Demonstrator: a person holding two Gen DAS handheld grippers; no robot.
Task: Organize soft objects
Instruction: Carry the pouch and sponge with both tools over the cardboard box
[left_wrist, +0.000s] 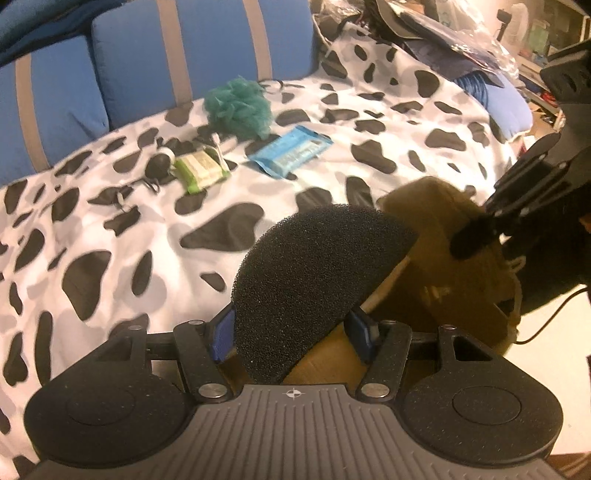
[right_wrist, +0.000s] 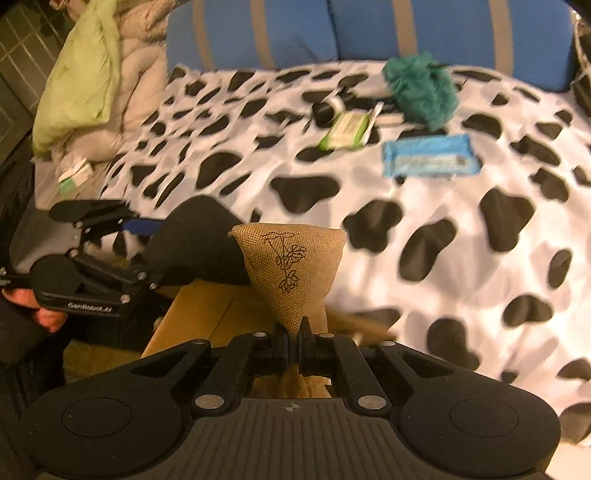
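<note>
My left gripper (left_wrist: 291, 328) is shut on a black foam sponge (left_wrist: 317, 273), which bulges up between its blue pads. My right gripper (right_wrist: 294, 332) is shut on the neck of a burlap pouch (right_wrist: 291, 266) with a black flower drawing. Both are held over an open cardboard box (right_wrist: 199, 317) at the bed's near edge. From the right wrist, the left gripper (right_wrist: 151, 251) and its sponge (right_wrist: 199, 243) sit just left of the pouch. From the left wrist, the right gripper (left_wrist: 476, 232) grips the pouch (left_wrist: 436, 221) to the right of the sponge.
On the cow-print bedspread (left_wrist: 110, 236) lie a teal bath pouf (left_wrist: 238, 107), a blue wipes pack (left_wrist: 290, 149), a green wipes pack (left_wrist: 199, 168) and a small black round object (left_wrist: 157, 166). Blue cushions (left_wrist: 140, 55) line the back. Clutter is piled at far right (left_wrist: 443, 33).
</note>
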